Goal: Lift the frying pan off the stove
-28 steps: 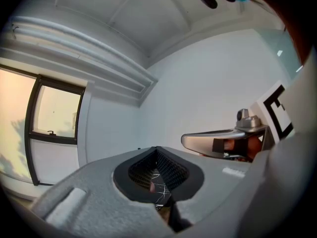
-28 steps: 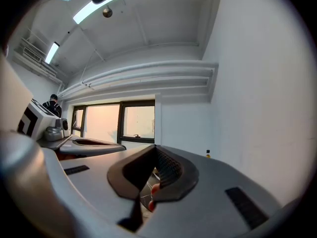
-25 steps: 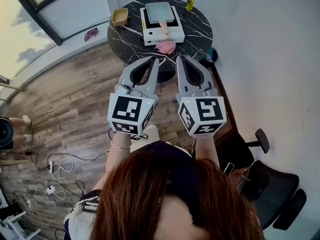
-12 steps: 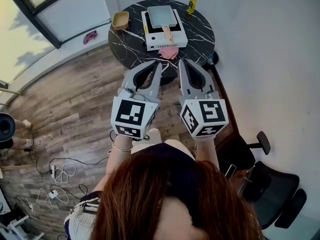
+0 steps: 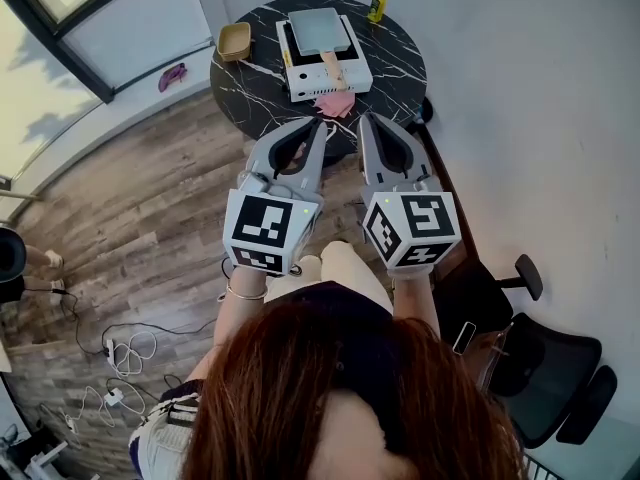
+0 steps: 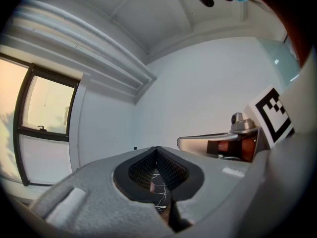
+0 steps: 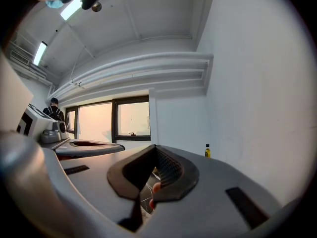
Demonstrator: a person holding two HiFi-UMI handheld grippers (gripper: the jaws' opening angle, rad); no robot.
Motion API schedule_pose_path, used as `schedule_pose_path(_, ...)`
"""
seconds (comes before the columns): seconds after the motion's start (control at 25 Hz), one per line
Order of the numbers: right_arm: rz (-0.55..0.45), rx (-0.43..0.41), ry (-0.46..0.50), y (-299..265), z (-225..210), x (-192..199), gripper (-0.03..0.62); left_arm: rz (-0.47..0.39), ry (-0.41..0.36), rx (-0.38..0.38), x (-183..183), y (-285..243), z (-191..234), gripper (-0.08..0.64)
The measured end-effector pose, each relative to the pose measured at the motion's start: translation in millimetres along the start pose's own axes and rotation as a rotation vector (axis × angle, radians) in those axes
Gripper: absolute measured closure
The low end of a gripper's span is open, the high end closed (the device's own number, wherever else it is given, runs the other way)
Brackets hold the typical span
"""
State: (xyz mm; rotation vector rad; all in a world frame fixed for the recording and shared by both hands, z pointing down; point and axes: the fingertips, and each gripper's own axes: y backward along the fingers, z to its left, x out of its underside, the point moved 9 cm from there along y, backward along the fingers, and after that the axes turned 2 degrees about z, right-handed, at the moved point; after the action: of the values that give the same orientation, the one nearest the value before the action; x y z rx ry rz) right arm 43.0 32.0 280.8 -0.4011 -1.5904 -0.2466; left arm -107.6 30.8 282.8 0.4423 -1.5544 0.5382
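A square grey frying pan with a wooden handle sits on a white stove on a round black marble table at the top of the head view. Both grippers are held side by side in front of the person, level and pointing at the table. My left gripper is shut and empty, its tips at the table's near edge. My right gripper is also shut and empty, just beside it. In the gripper views the shut jaws of the left gripper and right gripper hide most of the table.
A yellow bowl stands at the table's left and a yellow bottle at its far right. A pink cloth lies in front of the stove. A white wall runs along the right, with a black office chair behind. Cables lie on the wooden floor.
Both grippers have edged forward together toward the table, still shut. The pan and stove have not moved.
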Motion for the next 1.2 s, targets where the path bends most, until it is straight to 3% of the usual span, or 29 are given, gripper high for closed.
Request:
schedule_pose_path(0.44,0.022,0.008,0.008,-27.2,-10.0,0.0,0.583,0.001,0.001,0.004,0.7,-20.7,16.8,0.548)
schedule_pose_path(1.2,0.07,-0.054,0.005,-104.4,-44.0,-1.2,0.583,0.004,-0.028,-0.039,-4.0,-82.0,61.4,0.548)
